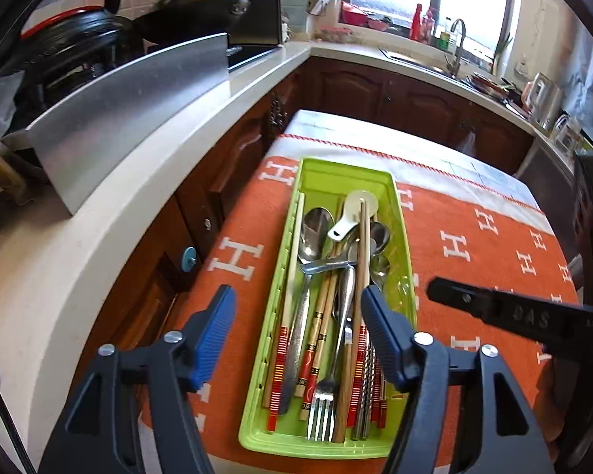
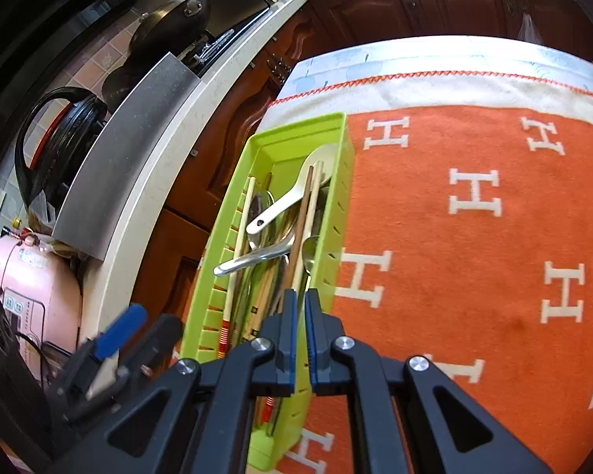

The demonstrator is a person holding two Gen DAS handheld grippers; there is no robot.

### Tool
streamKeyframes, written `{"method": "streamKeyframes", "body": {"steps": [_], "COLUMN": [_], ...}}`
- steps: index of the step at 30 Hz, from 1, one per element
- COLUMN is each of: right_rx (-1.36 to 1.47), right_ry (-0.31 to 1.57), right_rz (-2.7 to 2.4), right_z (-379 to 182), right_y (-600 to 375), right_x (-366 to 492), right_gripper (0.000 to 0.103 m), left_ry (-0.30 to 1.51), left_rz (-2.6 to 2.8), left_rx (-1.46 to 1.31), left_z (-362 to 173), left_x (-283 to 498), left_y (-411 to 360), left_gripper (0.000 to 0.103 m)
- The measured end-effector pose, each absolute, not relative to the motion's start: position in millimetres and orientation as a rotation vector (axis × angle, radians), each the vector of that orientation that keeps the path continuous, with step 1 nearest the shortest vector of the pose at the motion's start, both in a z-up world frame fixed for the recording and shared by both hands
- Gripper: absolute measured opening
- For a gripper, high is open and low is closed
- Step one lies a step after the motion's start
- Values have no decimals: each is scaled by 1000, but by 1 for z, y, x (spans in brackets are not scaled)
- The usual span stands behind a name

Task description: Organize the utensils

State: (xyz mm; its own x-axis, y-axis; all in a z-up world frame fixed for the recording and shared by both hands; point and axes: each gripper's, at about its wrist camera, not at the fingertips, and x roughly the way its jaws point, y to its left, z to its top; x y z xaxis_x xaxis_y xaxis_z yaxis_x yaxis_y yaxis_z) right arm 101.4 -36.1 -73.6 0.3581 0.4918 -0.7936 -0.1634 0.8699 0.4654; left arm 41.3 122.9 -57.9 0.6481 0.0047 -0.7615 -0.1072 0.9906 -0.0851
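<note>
Two grippers hang over one green tray (image 1: 387, 181), which sits on an orange cloth (image 1: 474, 245) w/ white H marks.

Far left: counter (image 1: 79, 245) w/ a steel panel (image 1: 130, 114), black pot and wok behind it. Nothing there belongs to the task.

Left gripper (image 1: 296, 335) is over the tray's near end, fingers wide apart, holding nothing; the utensil handles show between the blue pads (image 1: 213, 339).

Centre: all utensils in view lie inside the tray, roughly lengthwise but mixed. Chopsticks (image 1: 284, 316) w/ red-striped ends run along the left wall, metal spoons (image 1: 316, 233) mid-tray, a fork (image 1: 322, 403) at the near end. A white spoon (image 1: 355, 213) lies at the far end w/ a brown chopstick crossing over it. One metal handle lies crosswise over the rest.

Right gripper (image 2: 301, 316) is above the tray's near right part, fingers almost together w/ only a thin slit. A light chopstick (image 2: 302, 245) runs toward that slit, but whether it's pinched I can't tell, as the contact is hidden.

Right: cloth is bare of utensils in both views.

Step, as a judgement: fits either placing a last chopstick in, or starting to pick one out to sort by type. Can't settle which. Either way the next move needs a straight lengthwise line along the tray so the stick doesn't snag the crossed handle or white spoon.
</note>
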Motion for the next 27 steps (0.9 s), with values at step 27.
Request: {"method": "streamKeyframes", "body": {"steps": [27], "right_rx": [140], "right_ry": [932], "right_rz": [222], "right_z": [-11], "right_y": [-150], "right_x": [9], "right_gripper": [28], "left_ry": [916], "left_rz": [-109], "left_rx": [-31], "left_z": [-17], "left_x": [6], "left_y": [13], "left_gripper": [102]}}
